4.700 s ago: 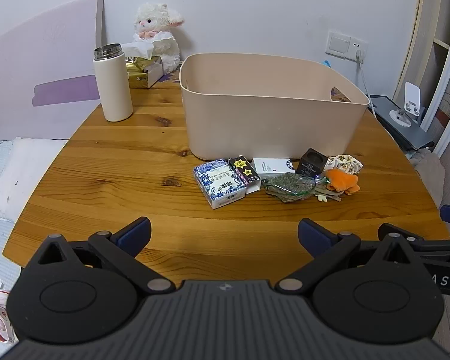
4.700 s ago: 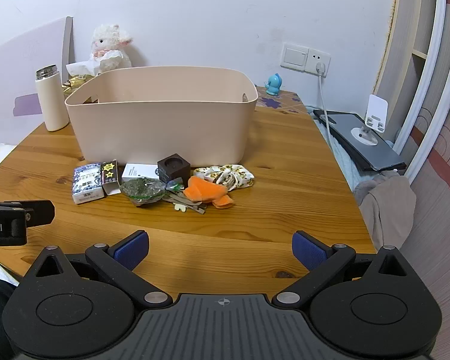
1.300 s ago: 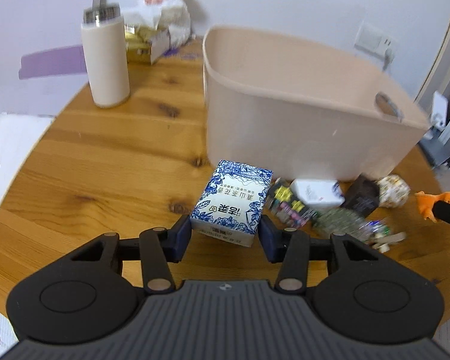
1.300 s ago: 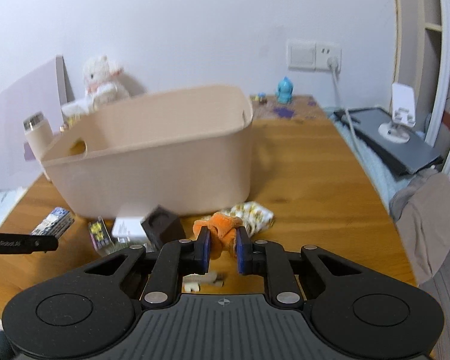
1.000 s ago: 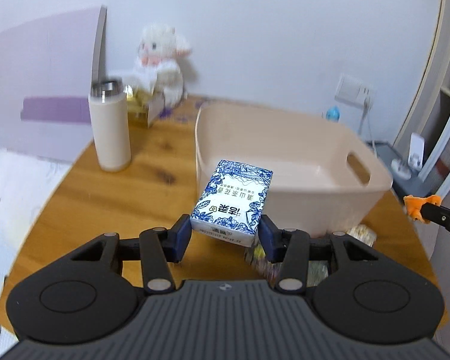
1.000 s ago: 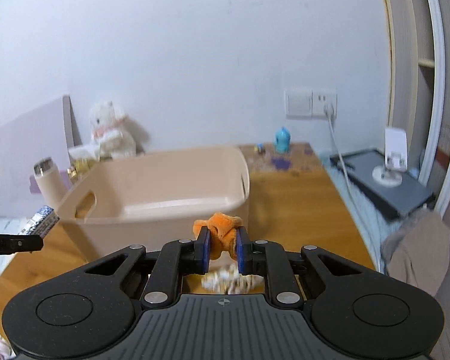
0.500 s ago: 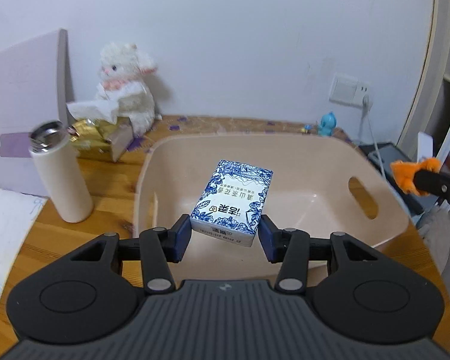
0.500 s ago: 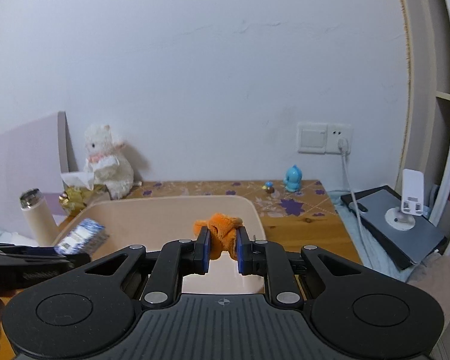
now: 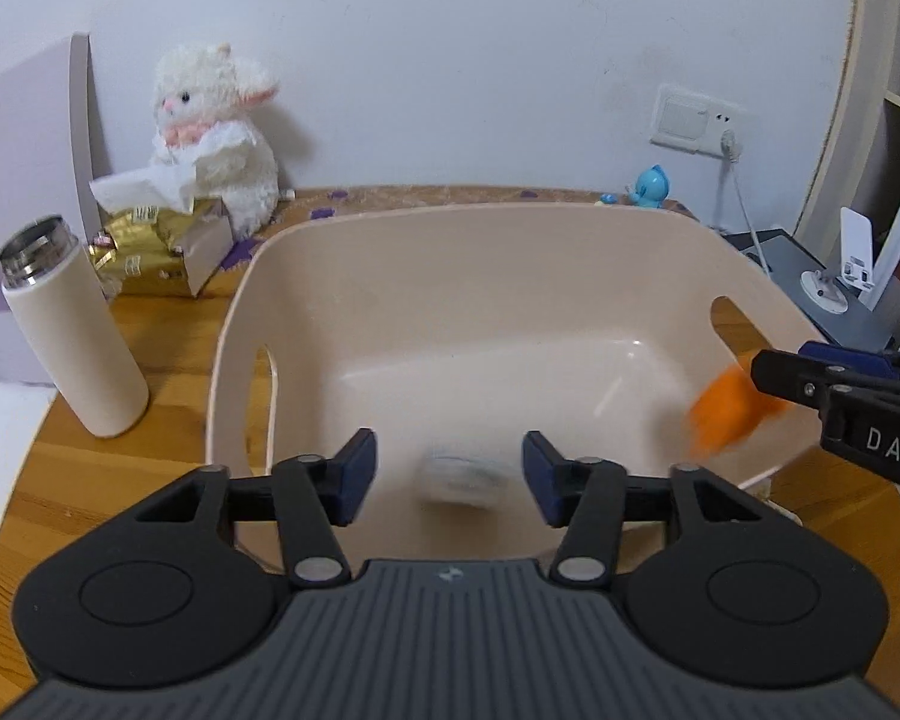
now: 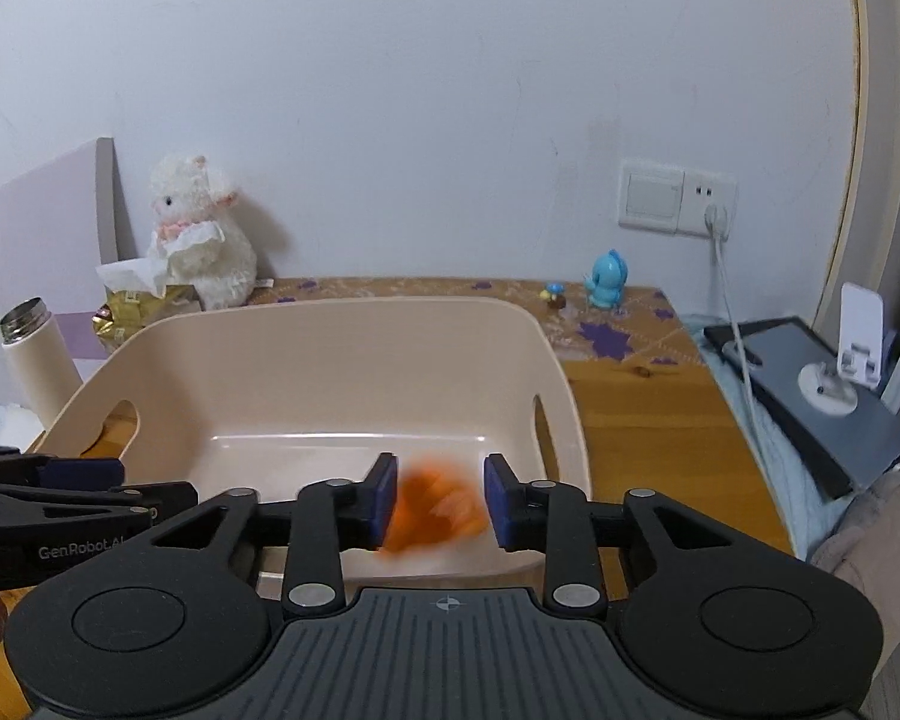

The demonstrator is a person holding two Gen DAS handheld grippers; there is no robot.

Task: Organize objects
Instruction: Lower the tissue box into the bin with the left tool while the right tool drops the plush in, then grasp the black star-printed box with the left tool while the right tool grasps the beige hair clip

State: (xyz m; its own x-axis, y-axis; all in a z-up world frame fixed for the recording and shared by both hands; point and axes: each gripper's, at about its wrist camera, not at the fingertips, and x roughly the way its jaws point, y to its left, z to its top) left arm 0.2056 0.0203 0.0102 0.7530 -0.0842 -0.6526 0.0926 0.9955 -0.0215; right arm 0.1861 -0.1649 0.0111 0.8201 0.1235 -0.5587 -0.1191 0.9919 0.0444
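Closest to me, the left gripper (image 9: 449,476) hangs over the near edge of the beige bin (image 9: 330,228) with its jaws spread wide, and a pale blue-white box (image 9: 463,476) shows as a blur between them, touching neither pad, over the bin's floor. The right gripper (image 10: 440,504) sits at the bin's right end, its jaws parted too, and a smeared orange toy (image 10: 435,510) hangs in the gap, clear of both blue pads (image 10: 384,498). I can't tell whether either thing has reached the bottom.

The bin stands on a round wooden table (image 9: 168,324), its cut-out handles at left and right. A cream flask (image 9: 72,330) with a steel rim stands upright just to the bin's left. Behind that lies a gold tissue pack (image 9: 150,246), and a white plush lamb (image 9: 216,132) leans over it by the wall. Toward the far right corner stands a little blue figure (image 10: 607,277), on a cloth with purple stars. A switch and socket (image 10: 678,197) sit on the white wall, a cable running down. To the right, a dark tablet (image 10: 810,396) with a white stand lies on bedding.
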